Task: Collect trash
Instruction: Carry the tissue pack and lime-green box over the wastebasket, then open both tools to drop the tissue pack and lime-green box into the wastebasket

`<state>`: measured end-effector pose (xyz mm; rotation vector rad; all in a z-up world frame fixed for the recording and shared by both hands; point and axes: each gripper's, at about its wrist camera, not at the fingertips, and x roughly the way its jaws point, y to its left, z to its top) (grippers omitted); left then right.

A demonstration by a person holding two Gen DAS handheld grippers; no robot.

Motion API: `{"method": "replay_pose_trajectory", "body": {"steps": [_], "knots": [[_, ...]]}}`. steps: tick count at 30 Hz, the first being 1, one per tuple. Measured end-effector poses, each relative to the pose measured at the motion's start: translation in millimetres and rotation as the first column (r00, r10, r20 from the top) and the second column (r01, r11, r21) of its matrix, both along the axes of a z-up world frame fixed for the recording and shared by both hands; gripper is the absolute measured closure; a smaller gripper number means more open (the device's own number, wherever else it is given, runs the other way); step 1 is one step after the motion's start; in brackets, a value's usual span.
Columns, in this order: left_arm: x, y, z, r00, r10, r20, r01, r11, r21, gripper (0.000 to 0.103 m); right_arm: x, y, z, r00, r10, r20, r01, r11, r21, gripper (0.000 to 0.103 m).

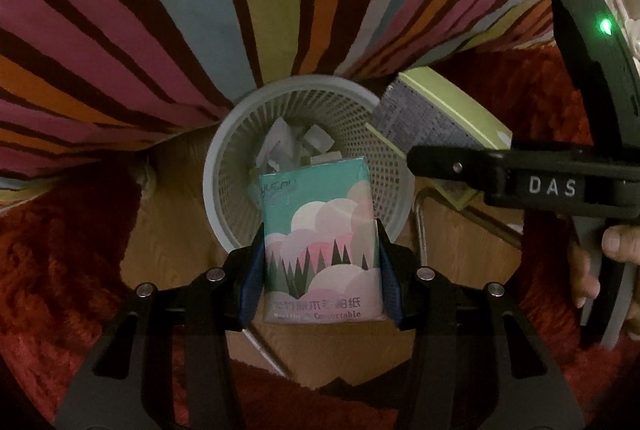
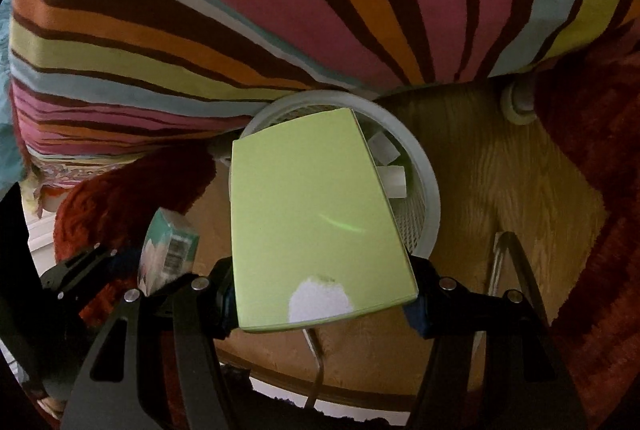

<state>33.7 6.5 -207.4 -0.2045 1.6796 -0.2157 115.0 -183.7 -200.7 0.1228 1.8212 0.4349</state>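
My left gripper (image 1: pixel 320 270) is shut on a teal and pink tissue pack (image 1: pixel 320 230) and holds it just over the near rim of a white mesh wastebasket (image 1: pixel 224 165) that has crumpled paper (image 1: pixel 288 145) inside. My right gripper (image 2: pixel 322 302) is shut on a flat light-green box (image 2: pixel 312 213) and holds it above the same basket (image 2: pixel 428 185). The box also shows in the left wrist view (image 1: pixel 436 113), to the right of the basket. The tissue pack shows in the right wrist view (image 2: pixel 168 250), at the left. The right gripper's body (image 1: pixel 520 181) shows in the left wrist view.
A striped bedcover (image 1: pixel 160 9) hangs right behind the basket. A red shaggy rug (image 1: pixel 52 250) lies on both sides of the wooden floor (image 2: pixel 520 189). A thin metal frame (image 2: pixel 516 262) lies on the floor near the basket.
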Motion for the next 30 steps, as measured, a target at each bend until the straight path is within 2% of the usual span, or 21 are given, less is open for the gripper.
{"method": "replay_pose_trajectory", "body": {"steps": [16, 18, 26, 27, 30], "knots": [[1, 3, -27, 0.991, -0.014, -0.131, 0.017, 1.000, 0.018, 0.055, 5, 4, -37, 0.995, -0.039, -0.094, 0.037, 0.999, -0.031, 0.043], [3, 2, -30, 0.989, -0.020, -0.143, 0.022, 1.000, 0.015, 0.055, 5, 6, -43, 0.993, -0.037, -0.112, 0.034, 0.999, -0.032, 0.046], [10, -4, -56, 0.972, -0.039, -0.230, 0.042, 0.999, 0.008, 0.053, 3, 13, -64, 0.986, -0.035, -0.162, 0.029, 0.999, -0.035, 0.047], [10, -6, -59, 0.969, -0.041, -0.245, 0.044, 0.999, 0.004, 0.052, 3, 13, -64, 0.986, -0.035, -0.163, 0.030, 0.999, -0.034, 0.047], [11, -6, -66, 0.962, -0.024, -0.271, 0.030, 0.999, 0.018, 0.027, 3, 12, -65, 0.986, -0.044, -0.158, 0.037, 0.998, -0.047, 0.042]]}}
